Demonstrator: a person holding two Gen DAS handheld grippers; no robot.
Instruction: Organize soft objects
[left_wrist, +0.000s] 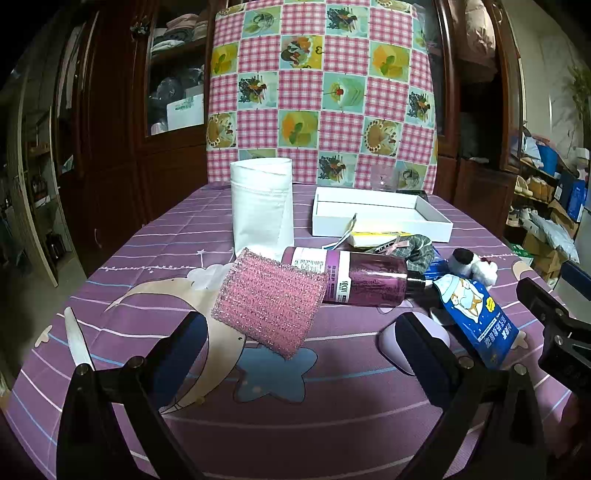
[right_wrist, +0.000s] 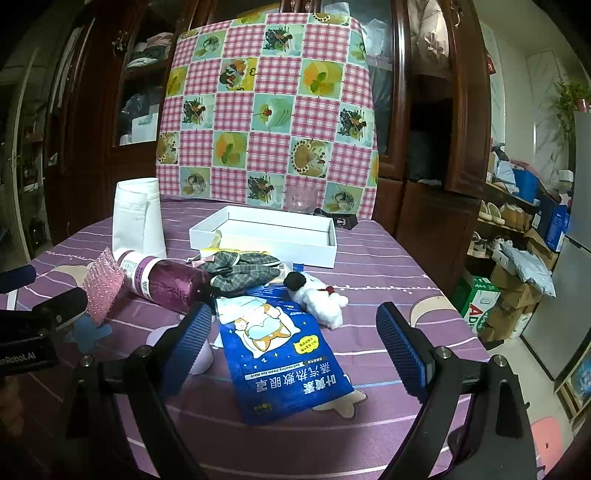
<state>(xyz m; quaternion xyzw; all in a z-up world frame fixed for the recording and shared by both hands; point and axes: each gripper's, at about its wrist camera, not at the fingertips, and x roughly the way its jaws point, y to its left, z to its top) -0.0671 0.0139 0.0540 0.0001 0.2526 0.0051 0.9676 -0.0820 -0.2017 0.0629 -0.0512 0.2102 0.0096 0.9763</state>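
A pink sponge pad (left_wrist: 267, 304) leans on a purple bottle (left_wrist: 364, 278) lying on the purple tablecloth. My left gripper (left_wrist: 303, 339) is open and empty just in front of the pad. A blue eye-mask pouch (right_wrist: 282, 354) lies flat between the fingers of my open, empty right gripper (right_wrist: 293, 341). A small white plush toy (right_wrist: 319, 297) lies behind the pouch, with a grey plaid fabric piece (right_wrist: 242, 273) to its left. The pad (right_wrist: 103, 288) and bottle (right_wrist: 166, 282) also show in the right wrist view.
An open white box (right_wrist: 273, 236) stands behind the pile, with a white cloth roll (left_wrist: 262, 208) upright to its left. A pink checked cushion (left_wrist: 317, 92) stands at the table's back. A white knife-like blade (left_wrist: 79, 345) lies at the left. Dark cabinets stand behind.
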